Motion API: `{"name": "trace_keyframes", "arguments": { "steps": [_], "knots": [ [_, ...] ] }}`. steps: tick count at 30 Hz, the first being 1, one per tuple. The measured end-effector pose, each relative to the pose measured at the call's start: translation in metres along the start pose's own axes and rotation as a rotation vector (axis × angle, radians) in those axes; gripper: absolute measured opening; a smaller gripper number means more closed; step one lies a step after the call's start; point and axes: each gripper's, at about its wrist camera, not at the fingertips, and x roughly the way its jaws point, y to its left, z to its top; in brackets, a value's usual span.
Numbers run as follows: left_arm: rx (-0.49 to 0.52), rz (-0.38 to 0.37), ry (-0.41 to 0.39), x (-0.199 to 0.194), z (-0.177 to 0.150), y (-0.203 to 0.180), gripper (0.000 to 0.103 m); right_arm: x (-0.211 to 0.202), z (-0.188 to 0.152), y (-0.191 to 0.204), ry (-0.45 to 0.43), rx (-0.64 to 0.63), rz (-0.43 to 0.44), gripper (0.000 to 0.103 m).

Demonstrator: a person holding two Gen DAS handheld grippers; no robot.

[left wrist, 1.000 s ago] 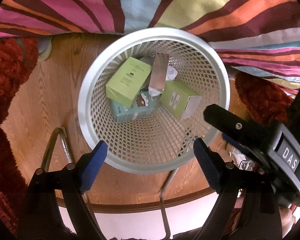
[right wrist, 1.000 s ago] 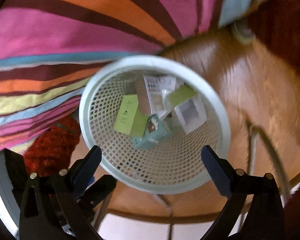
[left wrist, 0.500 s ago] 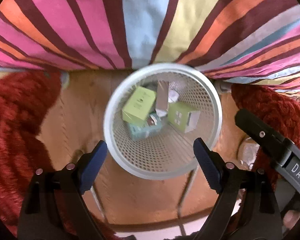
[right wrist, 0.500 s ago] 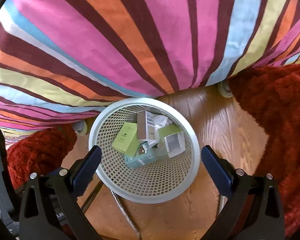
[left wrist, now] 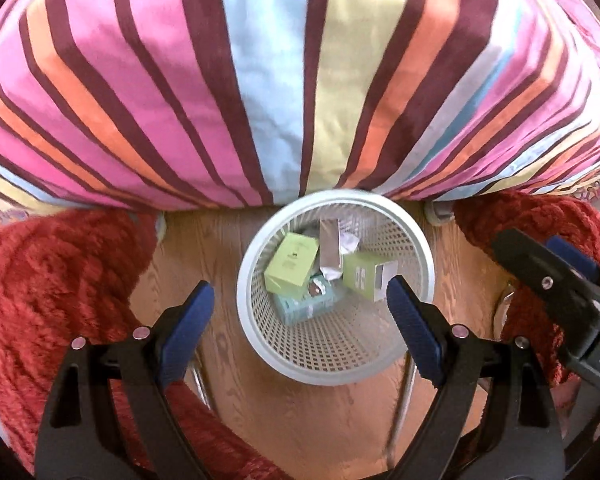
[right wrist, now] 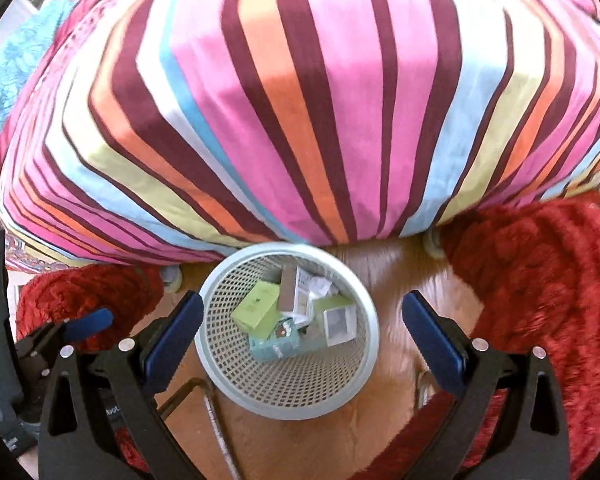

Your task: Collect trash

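Since a second ago both grippers have pulled up and back from the white mesh wastebasket (left wrist: 336, 284), which now looks smaller and sits low in each view, with much more of the striped bedspread (left wrist: 284, 80) showing above it.

From the left wrist camera, the left gripper (left wrist: 296, 312) hangs over the wooden floor (left wrist: 204, 256) with its blue-padded fingers (left wrist: 186, 330) wide apart and nothing between them. The basket stands on the floor at the foot of the bedspread, between two red shaggy rugs (left wrist: 56, 280). Inside lie a light green box (left wrist: 292, 264), a second green box with a white end (left wrist: 370, 276), a teal carton (left wrist: 306, 308) and a silver packet (left wrist: 330, 244). The right gripper's black body crosses the right edge.

From the right wrist camera, the right gripper (right wrist: 300, 332) also has its fingers (right wrist: 434, 340) spread wide and empty. The wastebasket (right wrist: 286, 332) sits between them, holding the green box (right wrist: 258, 310), teal carton (right wrist: 274, 344) and white-ended box (right wrist: 338, 322). The left gripper (right wrist: 60, 330) shows at the left edge, its jaws only partly seen here.
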Motion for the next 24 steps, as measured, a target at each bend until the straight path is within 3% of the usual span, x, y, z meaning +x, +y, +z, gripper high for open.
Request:
{"name": "trace_keyframes", "arguments": {
  "steps": [12,24],
  "knots": [
    [0.010,-0.002,-0.219,-0.059,0.008,0.004,0.086,-0.050,0.010,0.000,-0.222,-0.077,-0.031,0.095],
    [-0.004,-0.013,-0.292,-0.084,0.013,0.004,0.086,-0.071,0.017,-0.005,-0.297,-0.060,-0.025,0.095]
  ]
}}
